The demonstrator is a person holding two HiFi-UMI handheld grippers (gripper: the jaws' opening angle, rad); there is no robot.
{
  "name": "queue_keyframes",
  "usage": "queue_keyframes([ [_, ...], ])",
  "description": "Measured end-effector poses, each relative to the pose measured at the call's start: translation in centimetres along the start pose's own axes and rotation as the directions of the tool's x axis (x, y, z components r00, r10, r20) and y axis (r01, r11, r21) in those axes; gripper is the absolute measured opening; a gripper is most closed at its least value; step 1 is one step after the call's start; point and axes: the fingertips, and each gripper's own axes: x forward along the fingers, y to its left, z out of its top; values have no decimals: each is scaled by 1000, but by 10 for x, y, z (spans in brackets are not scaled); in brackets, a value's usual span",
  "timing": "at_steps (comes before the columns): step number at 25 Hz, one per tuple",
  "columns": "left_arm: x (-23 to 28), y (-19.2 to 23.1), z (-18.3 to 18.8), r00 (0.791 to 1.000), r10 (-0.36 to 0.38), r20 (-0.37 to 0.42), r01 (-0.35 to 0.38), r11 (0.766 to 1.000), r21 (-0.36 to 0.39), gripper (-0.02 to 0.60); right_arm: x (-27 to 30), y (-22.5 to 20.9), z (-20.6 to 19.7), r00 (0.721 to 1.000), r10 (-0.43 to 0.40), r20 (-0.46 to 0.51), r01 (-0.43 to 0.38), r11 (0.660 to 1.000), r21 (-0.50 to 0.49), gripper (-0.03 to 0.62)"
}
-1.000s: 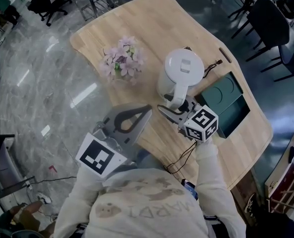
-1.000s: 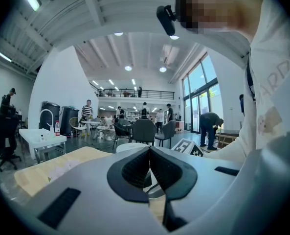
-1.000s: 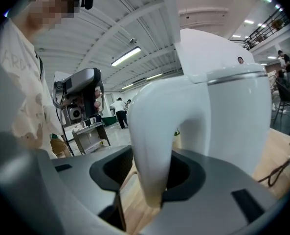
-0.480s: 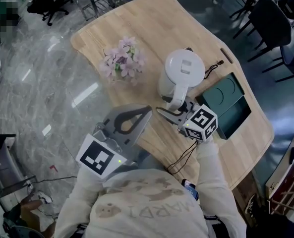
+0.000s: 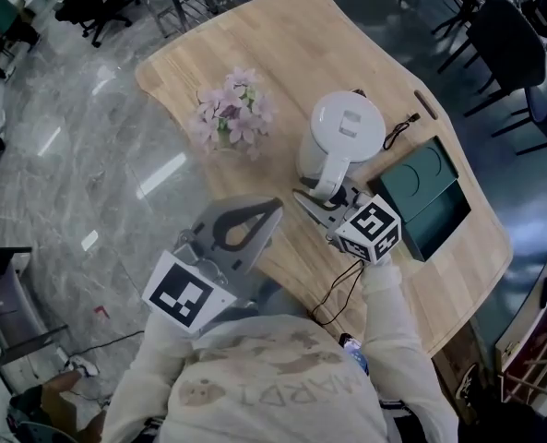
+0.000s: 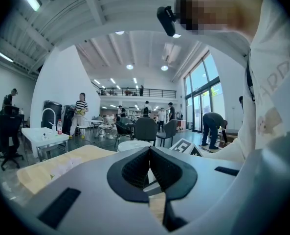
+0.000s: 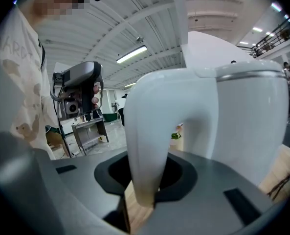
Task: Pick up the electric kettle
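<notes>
A white electric kettle (image 5: 342, 137) stands on the wooden table (image 5: 282, 44), its handle (image 5: 331, 181) turned toward me. My right gripper (image 5: 327, 197) has just been closing its jaws, and the handle is between them. In the right gripper view the pads press on both sides of the white handle (image 7: 154, 146), with the kettle body (image 7: 252, 121) just beyond; the right gripper (image 7: 145, 180) is shut on it. My left gripper (image 5: 273, 207) hangs at the table's near edge, left of the kettle. Its ribbed pads meet in the left gripper view, where the left gripper (image 6: 149, 168) is shut and empty.
A bunch of pale pink flowers (image 5: 231, 116) sits left of the kettle. A dark green box (image 5: 425, 192) lies to its right, with a black cable (image 5: 398, 129) and a brown stick (image 5: 423, 102) behind. Another cable (image 5: 333, 298) hangs over the near edge.
The right gripper's jaws have closed in on the kettle handle. The kettle, the left gripper and both hands have stayed about where they were.
</notes>
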Motion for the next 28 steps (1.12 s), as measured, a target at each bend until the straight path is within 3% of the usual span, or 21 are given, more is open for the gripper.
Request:
queue_keyframes([
  [10, -11, -1, 6, 1000, 19, 10, -19, 1000, 20, 11, 4, 4, 6, 1000, -17, 11, 18, 996, -82, 100],
  [20, -24, -1, 10, 999, 39, 16, -39, 999, 32, 11, -3, 5, 23, 997, -38, 61, 42, 997, -70, 104],
  [28, -36, -13, 15, 999, 21, 35, -22, 999, 50, 11, -14, 33, 51, 996, -21, 87, 32, 991, -129, 104],
])
